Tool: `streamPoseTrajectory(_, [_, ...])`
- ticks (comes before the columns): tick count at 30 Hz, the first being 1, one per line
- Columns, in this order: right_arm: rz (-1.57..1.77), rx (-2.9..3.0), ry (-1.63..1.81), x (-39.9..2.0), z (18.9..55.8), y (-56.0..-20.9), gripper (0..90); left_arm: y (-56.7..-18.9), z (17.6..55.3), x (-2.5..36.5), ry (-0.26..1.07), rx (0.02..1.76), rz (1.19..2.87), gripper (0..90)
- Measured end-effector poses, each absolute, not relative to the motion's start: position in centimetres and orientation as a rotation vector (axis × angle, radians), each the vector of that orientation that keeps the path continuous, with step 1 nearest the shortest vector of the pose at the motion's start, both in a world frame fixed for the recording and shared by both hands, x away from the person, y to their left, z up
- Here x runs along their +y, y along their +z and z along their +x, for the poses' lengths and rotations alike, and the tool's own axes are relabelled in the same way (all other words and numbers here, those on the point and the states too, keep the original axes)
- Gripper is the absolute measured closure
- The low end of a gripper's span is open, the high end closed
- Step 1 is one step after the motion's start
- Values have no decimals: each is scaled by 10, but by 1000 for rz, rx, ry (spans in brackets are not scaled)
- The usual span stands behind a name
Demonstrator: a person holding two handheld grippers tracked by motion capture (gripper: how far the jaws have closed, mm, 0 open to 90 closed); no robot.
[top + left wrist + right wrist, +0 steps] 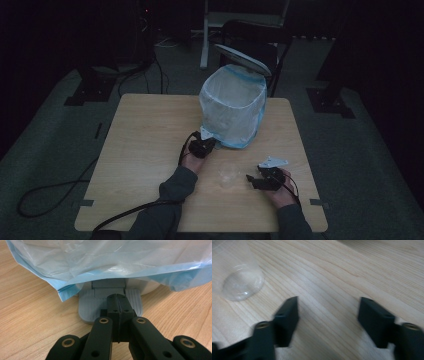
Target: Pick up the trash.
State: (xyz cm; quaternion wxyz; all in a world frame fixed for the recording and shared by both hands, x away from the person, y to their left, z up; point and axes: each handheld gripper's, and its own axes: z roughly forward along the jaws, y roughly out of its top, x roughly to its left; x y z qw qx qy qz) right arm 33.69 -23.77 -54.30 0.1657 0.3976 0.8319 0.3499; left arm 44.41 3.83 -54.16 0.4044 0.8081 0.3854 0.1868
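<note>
1. The pedal bin (234, 107) stands on the tabletop (145, 145) toward its far side, lined with a white bag (105, 257) whose blue-edged hem hangs down over the base. Its lid (242, 59) is tilted up and open.

2. The left gripper (204, 146) rests at the foot of the bin. Its jaws are fully closed against each other with nothing between them, and their tips sit on the grey foot pedal (90, 307). Judgement: the closed jaws serve as a single blunt pusher, pressing the pedal to hold the lid raised.

3. The clear plastic cup (228, 175) lies on the tabletop between the two hands, near the front edge; in the right gripper view the cup (240, 285) is off to the upper left of the jaws.

4. The right gripper (256, 181) sits just beside the cup. Its jaws stand partly open and hold nothing; bare wood shows between them.

5. Judgement: the lid is kept open so the cup can be dropped in once gripped.
</note>
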Motion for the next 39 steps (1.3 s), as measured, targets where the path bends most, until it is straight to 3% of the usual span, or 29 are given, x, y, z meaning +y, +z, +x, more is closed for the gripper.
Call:
streamPoseTrajectory(5, [1159, 2394, 1047, -241, 335, -537, 551, -541, 445, 40, 454, 979, 2036, 900])
streamPoseTrajectory(19, [1110, 2340, 1267, -240, 327, -502, 534, -542, 445, 39, 464, 979, 2033, 900])
streamPoseTrajectory(27, [1030, 2345, 1414, -237, 327, -477, 645, -542, 444, 38, 469, 978, 2035, 900])
streamPoseTrajectory(39, [952, 2380, 1445, -218, 330, -462, 643, -542, 444, 38, 470, 979, 2034, 900])
